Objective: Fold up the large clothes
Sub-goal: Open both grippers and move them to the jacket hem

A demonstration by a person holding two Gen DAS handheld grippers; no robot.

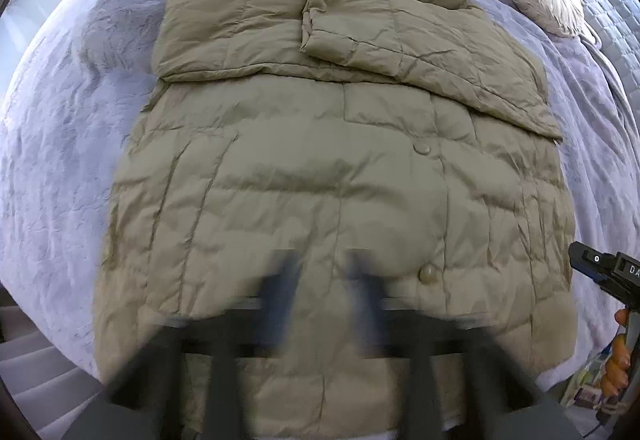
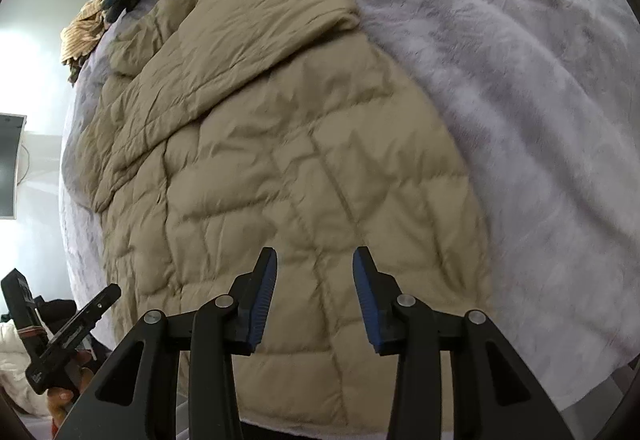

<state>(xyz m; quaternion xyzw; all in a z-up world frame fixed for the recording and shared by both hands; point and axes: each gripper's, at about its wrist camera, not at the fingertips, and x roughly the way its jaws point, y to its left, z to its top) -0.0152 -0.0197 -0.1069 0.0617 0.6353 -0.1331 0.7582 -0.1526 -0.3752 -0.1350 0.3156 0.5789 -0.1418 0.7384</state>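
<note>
In the left wrist view, the tan puffer jacket [image 1: 332, 159] fills the middle of the frame, lying flat on the pale blanket [image 1: 60, 159]. At upper centre, both sleeves [image 1: 360, 27] are already folded across the chest — so the first folds look done. The lower half, with its snap buttons [image 1: 422, 148], is still spread out toward the bottom of the frame. The left gripper [image 1: 324, 280], blurred at lower centre, has its jaws apart with nothing between them. In the right wrist view, the right gripper [image 2: 315, 280] hovers at lower centre, jaws partly open and empty. What seems left — bringing the hem up over the folded top.
</note>
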